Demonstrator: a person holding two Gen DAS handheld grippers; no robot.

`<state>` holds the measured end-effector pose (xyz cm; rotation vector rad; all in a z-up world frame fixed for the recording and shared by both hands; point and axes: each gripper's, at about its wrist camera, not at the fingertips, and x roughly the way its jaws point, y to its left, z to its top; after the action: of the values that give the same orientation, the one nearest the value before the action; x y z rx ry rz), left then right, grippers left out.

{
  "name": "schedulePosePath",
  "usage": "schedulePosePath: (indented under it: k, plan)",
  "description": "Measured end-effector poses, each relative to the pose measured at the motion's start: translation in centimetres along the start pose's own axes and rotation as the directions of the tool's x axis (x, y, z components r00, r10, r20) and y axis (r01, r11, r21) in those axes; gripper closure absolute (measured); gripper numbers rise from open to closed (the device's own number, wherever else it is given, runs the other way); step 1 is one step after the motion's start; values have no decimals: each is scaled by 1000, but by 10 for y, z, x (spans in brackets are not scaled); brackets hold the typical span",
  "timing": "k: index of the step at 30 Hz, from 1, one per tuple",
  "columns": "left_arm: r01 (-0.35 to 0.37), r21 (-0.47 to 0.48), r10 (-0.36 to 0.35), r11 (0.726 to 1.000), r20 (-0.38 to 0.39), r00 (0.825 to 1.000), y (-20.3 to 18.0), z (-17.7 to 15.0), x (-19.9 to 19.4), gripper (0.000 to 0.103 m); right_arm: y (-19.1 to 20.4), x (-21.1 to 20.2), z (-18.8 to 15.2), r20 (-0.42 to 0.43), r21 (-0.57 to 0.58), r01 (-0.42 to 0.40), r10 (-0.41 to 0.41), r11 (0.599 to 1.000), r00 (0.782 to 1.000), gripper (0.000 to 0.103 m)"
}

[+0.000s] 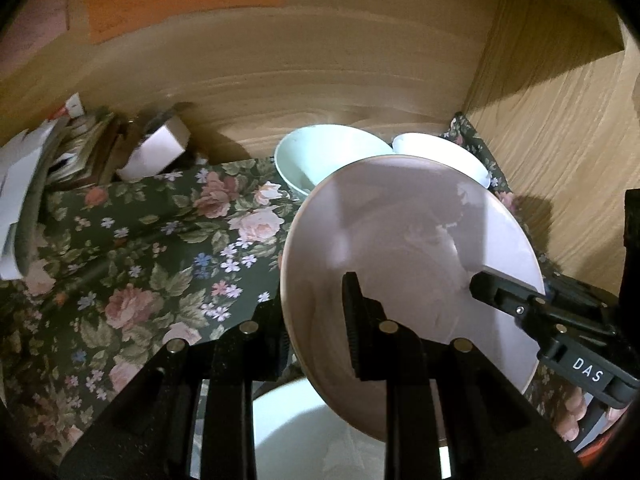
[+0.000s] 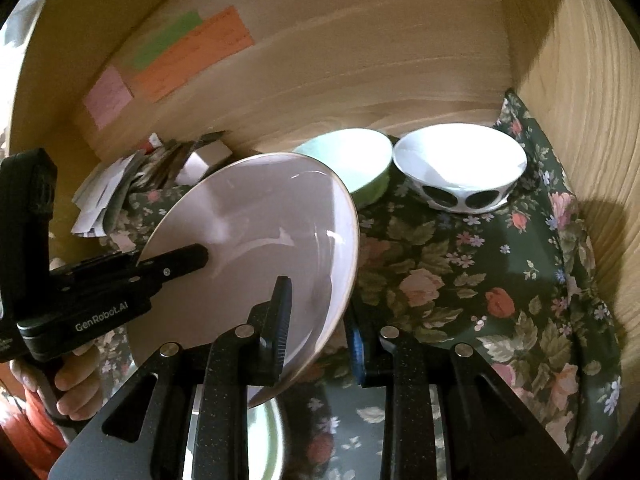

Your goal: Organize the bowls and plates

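Right wrist view: right gripper (image 2: 320,320) and left gripper (image 2: 176,262) both clamp the tilted pink plate's (image 2: 256,216) rim, lifted before two bowls.

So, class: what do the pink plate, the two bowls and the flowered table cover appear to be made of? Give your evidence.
Pink plate: likely glazed ceramic, with sharp glossy highlights and a thin darker rim.
Green bowl and white bowl: probably glazed ceramic too, smooth and shiny; melamine is possible.
Flowered cover: woven cloth, matte, creased and bunched at the wall.

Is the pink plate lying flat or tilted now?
Tilted: the pink plate is held off the floral cloth, one edge raised, gripped from both sides.
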<state>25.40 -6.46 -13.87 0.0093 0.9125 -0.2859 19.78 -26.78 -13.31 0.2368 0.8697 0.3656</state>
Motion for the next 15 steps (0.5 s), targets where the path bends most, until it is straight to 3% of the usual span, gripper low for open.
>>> schedulePosePath:
  k: [15]
  plan:
    - [-27, -37, 29, 999, 57, 998, 30, -33, -53, 80, 52, -13, -14, 20, -55, -32, 33, 998, 999, 80]
